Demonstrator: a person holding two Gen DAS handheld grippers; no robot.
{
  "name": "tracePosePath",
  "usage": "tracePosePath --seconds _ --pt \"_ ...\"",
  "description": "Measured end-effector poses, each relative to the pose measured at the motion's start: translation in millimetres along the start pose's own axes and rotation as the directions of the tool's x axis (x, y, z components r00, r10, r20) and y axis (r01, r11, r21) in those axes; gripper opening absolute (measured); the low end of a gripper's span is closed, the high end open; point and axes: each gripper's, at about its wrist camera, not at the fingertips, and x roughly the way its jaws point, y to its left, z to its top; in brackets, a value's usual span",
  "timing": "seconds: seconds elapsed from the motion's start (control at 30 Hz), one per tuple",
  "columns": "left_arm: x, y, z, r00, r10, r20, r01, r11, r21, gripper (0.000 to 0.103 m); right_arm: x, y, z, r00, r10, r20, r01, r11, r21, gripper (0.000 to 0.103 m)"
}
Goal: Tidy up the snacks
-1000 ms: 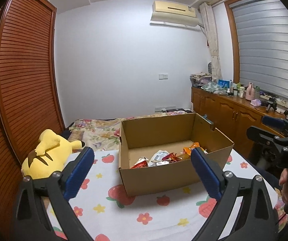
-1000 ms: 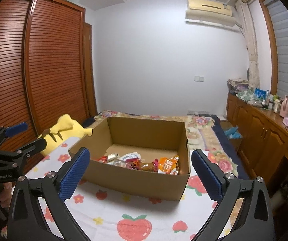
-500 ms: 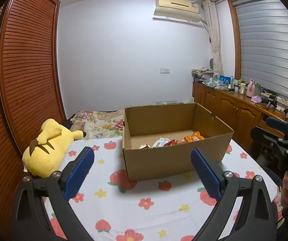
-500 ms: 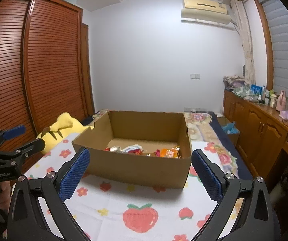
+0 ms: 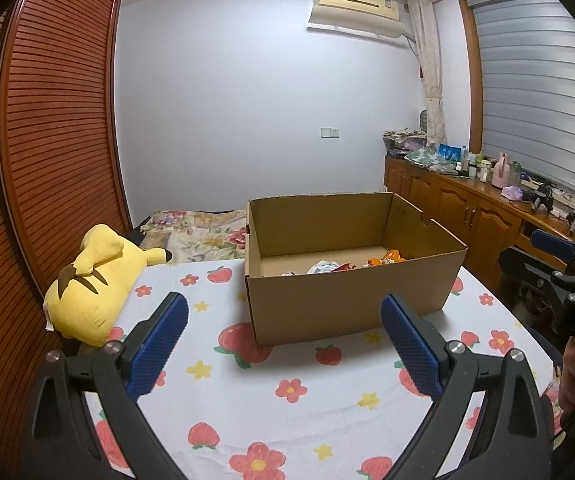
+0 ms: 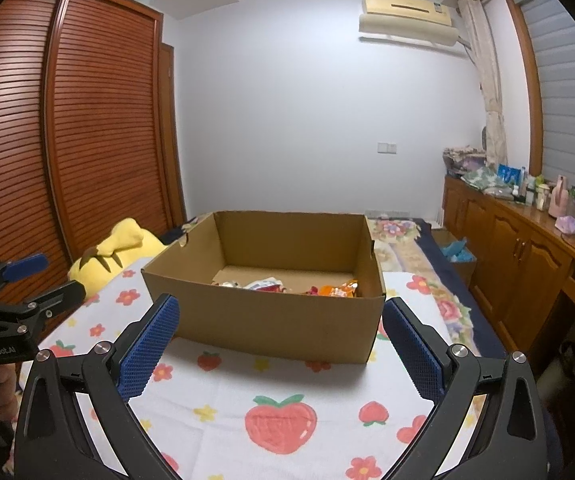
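Both tools have pulled back and dropped lower than a second ago. The left tool (image 5: 283,344) and right tool (image 6: 281,346) are spread wide, holding nothing. The snacks (image 6: 287,286) lie inside the cardboard box (image 6: 263,320) on the flowery surface (image 6: 223,396), now mostly hidden behind its front wall.

Even, soft indoor light is falling from overhead, leaving the white wall (image 5: 247,120) bright toward twelve o'clock. The cardboard box (image 6: 271,320) is casting a faint shadow onto the tablecloth (image 6: 287,392) toward six o'clock. Both views are staying sharp at centre, while fisheye distortion is bowing the wardrobe (image 5: 47,160) at nine o'clock and black vignetting is darkening the corners.
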Motion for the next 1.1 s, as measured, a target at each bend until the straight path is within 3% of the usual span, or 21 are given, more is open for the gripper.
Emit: tracePosePath --seconds 1.1 --pt "-4.7 -1.9 -3.4 1.000 0.009 0.012 -0.009 1.000 0.007 0.098 -5.1 -3.3 -4.8 1.000 -0.008 0.006 0.008 1.000 0.001 0.103"
